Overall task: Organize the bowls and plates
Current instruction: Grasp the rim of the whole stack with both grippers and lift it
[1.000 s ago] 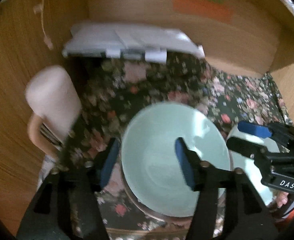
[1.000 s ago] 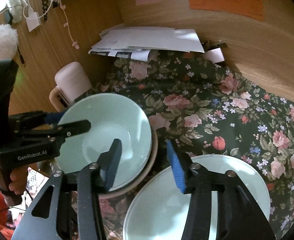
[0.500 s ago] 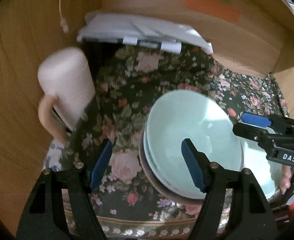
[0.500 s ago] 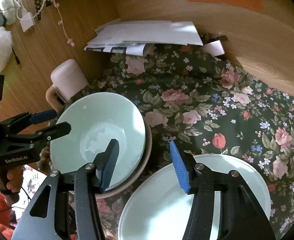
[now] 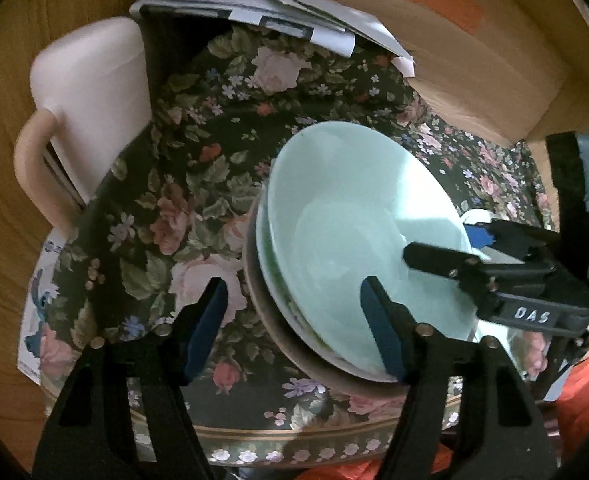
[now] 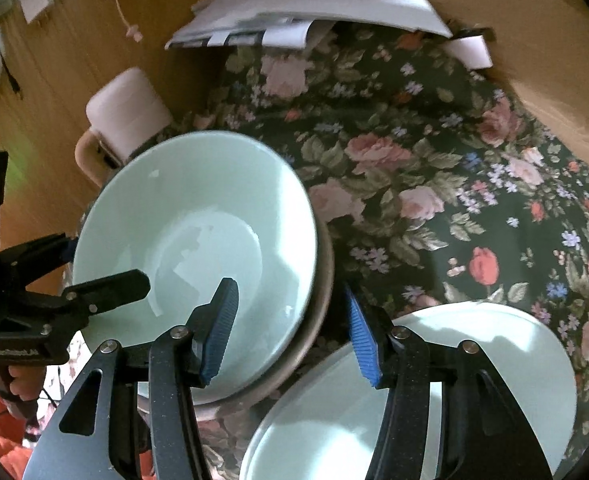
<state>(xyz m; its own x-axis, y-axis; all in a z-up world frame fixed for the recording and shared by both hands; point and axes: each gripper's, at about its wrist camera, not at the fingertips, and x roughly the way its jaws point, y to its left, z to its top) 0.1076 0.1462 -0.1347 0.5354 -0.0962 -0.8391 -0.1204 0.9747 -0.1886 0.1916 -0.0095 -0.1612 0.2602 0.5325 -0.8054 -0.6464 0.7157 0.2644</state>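
Floral cloth [image 5: 198, 184] covers the table under a wooden wall. At nine o'clock stands a pink mug [image 5: 90, 92]. Left gripper [image 5: 294, 328] has just been narrowing its jaws, which straddle the near rim of the pale green bowl [image 5: 354, 232] without pressing it. Right gripper [image 6: 290, 328] straddles the bowl's three o'clock rim, jaws parted, gripping nothing. At five o'clock lies a green plate [image 6: 494, 360]
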